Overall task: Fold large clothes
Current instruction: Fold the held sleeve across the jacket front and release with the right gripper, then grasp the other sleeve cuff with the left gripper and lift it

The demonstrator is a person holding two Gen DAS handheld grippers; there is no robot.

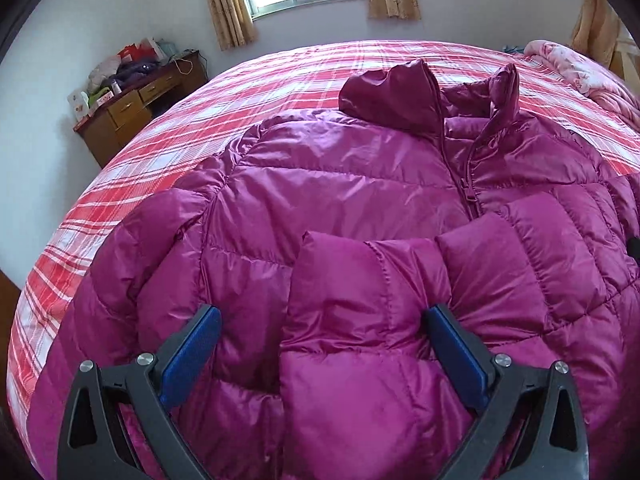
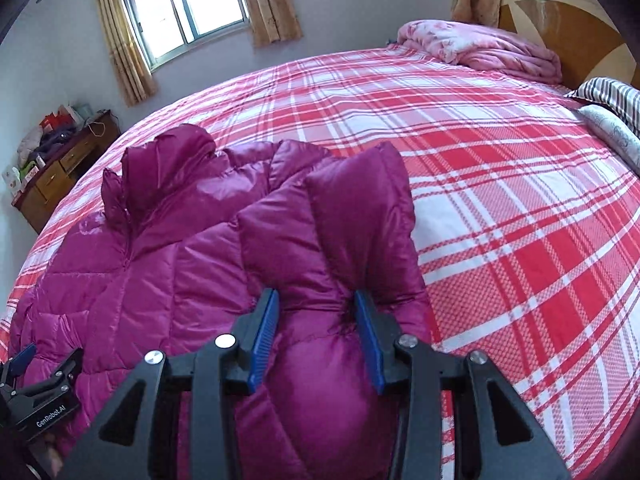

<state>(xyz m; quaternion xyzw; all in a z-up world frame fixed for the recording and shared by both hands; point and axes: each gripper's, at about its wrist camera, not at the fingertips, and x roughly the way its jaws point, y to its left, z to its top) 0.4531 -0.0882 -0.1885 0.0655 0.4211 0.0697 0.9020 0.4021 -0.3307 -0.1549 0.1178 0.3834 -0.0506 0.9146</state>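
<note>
Pale lilac-white plaster walls [image 2: 48,68], lit by flat daylight from a sliding aluminium-framed window [image 2: 184,8]. Hung at either side, tan patterned fabric curtains [image 2: 120,48]. Filling most of the room, a wide bed under a red, pink and white plaid cotton sheet [image 2: 520,216]. Heaped near the head end, a pink floral quilt [image 2: 484,50], backed by a cream and honey-brown wooden headboard [image 2: 560,28]. At the right edge, a dark-striped pillow [image 2: 616,100]. Against the far left wall, a brown wooden desk with drawers [image 1: 132,112], cluttered with bags, boxes and a white cable.
</note>
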